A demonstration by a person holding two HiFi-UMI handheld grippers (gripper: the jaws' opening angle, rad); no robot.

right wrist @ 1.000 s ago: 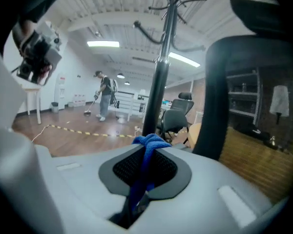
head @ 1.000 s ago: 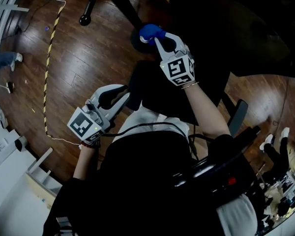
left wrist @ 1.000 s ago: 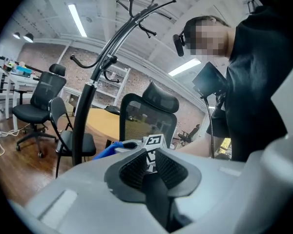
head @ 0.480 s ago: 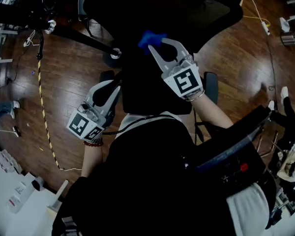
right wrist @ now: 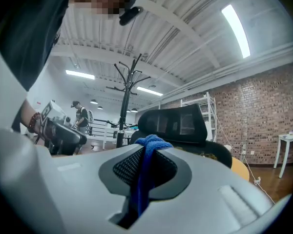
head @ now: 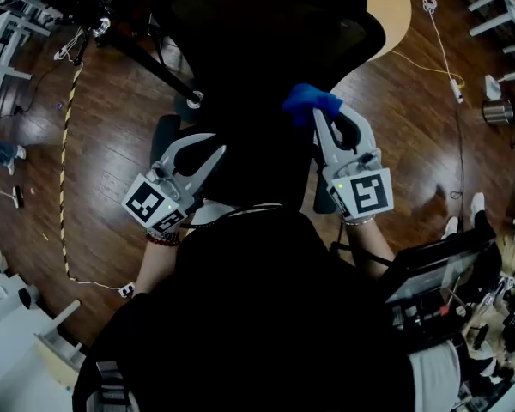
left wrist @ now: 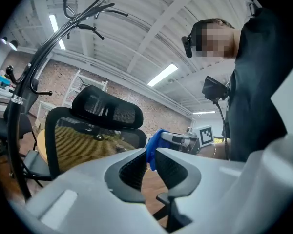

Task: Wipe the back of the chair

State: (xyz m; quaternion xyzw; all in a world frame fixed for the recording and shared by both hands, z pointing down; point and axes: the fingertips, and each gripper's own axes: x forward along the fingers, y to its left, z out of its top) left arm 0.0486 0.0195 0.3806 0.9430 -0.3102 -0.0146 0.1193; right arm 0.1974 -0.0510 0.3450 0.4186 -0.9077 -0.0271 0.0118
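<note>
A black office chair (head: 266,33) with a mesh back stands right in front of me, its headrest at the top of the head view. In the left gripper view its yellowish mesh back (left wrist: 88,145) and headrest (left wrist: 107,108) face me. My right gripper (head: 322,114) is shut on a blue cloth (head: 309,101) at the right edge of the chair back; the cloth (right wrist: 149,143) bunches above its fingertips (right wrist: 146,152). My left gripper (head: 221,144) hangs at the chair's left side. Its jaws (left wrist: 150,152) stand a narrow gap apart with nothing between them.
A black coat rack (left wrist: 24,96) stands left of the chair. Behind the chair is a round wooden table (head: 390,7). Yellow-black tape (head: 64,161) runs along the wooden floor at the left. White shelving (right wrist: 200,106) lines a brick wall. A person (right wrist: 80,116) stands far off.
Both grippers have risen and closed in on the chair back. The right one swung rightward with the blue cloth. The chair now fills the top centre of the head view.
</note>
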